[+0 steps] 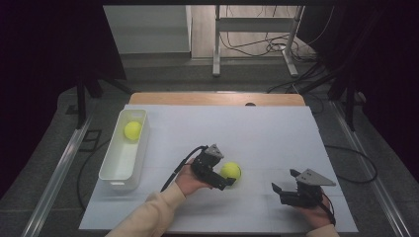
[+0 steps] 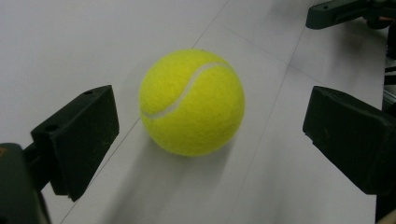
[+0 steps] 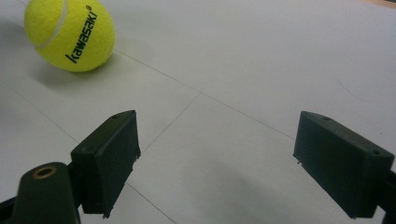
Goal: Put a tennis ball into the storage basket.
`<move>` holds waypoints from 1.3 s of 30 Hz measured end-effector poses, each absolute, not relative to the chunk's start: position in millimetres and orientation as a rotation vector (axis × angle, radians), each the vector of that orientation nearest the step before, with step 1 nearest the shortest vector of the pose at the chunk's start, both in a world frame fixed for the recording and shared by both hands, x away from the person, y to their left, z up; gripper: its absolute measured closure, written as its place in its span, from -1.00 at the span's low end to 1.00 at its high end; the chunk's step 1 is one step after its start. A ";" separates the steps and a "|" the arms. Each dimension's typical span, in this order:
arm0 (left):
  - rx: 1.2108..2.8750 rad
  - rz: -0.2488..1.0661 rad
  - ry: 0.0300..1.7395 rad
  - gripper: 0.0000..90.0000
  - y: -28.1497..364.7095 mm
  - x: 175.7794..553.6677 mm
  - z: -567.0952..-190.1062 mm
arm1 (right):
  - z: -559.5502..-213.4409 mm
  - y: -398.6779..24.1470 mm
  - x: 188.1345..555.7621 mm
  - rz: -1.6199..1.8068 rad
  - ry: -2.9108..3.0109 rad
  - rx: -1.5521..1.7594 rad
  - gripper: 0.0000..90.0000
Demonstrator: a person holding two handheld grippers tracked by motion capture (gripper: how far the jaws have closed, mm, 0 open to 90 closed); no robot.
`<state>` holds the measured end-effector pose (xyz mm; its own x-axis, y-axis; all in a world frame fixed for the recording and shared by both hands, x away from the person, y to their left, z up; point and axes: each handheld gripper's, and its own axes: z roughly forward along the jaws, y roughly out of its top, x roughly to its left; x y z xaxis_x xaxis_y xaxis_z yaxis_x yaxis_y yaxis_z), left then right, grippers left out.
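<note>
- High view: on the white-covered bench (image 1: 276, 133), the person's left hand (image 1: 188, 180) brings the left black two-jaw gripper (image 1: 225, 178) up against a fuzzy yellow-green tennis ball (image 1: 230, 171) lying near the bench's middle. A second yellow-green ball (image 1: 132, 130) sits in the far end of the white rectangular plastic tub (image 1: 109, 173) at the left. The right black gripper (image 1: 284, 180) hovers well apart, jaws spread, holding nothing.
- Left gripper view: the ball (image 2: 192, 101), with its curved white seam, rests between the wide-open jaws, touching neither. Judged from here, a good grasp means closing evenly across the ball's widest part, so it does not roll away.
- Right gripper view: the ball (image 3: 69, 33), printed "kawasaki", lies far off past the open jaws.
</note>
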<state>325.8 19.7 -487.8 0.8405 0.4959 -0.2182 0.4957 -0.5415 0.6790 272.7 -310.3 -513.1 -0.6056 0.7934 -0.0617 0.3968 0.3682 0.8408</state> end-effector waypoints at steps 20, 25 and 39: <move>2.275 -0.002 0.747 -0.90 3.6 339.4 -503.2 | -513.1 -310.4 272.5 1.147 2.173 1.028 -0.67; 2.281 -0.005 0.756 -0.90 -0.4 342.4 -506.6 | -513.0 -310.6 272.7 1.148 2.170 1.029 -0.68; 2.288 -0.011 0.723 -0.43 -4.0 343.5 -509.5 | -513.1 -310.9 272.5 1.152 2.170 1.027 -0.67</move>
<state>343.5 -4.0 -509.5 0.8422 0.4962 -0.2111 0.5022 -0.5792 0.6421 272.5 -310.9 -513.1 -0.6067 0.7926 -0.0604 0.3943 0.3660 0.8429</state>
